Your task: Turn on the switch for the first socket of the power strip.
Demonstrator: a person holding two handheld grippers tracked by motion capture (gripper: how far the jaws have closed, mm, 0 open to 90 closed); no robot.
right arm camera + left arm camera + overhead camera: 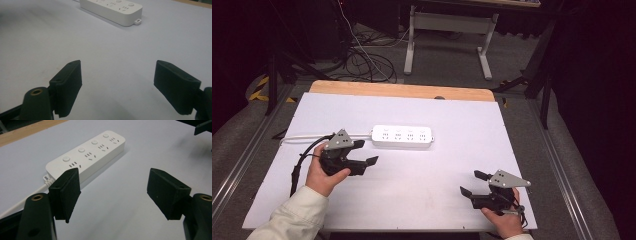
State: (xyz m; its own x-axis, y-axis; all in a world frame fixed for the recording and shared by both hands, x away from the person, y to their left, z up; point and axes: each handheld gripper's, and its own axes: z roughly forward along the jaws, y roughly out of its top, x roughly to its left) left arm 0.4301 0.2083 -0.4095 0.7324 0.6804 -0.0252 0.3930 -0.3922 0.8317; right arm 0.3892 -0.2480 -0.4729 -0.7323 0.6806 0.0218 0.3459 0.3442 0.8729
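A white power strip (pixel 402 135) with several sockets and round buttons lies flat in the middle of the white table top (pixel 452 165); its white cord (pixel 302 137) runs off to the left. My left gripper (pixel 365 152) hovers just left of and below the strip's cord end, open, with nothing between its jaws. The left gripper view has the power strip (pixel 87 156) close ahead, beyond the left jaw. My right gripper (pixel 473 182) sits near the table's front right, open and empty. Far ahead in the right gripper view lies the power strip (pixel 112 9).
The white sheet covers a wooden table whose bare edge (pixel 402 90) shows at the back. Beyond it are cables on the floor (pixel 367 62) and a white desk frame (pixel 447 35). Metal rails (pixel 557 165) run along both sides.
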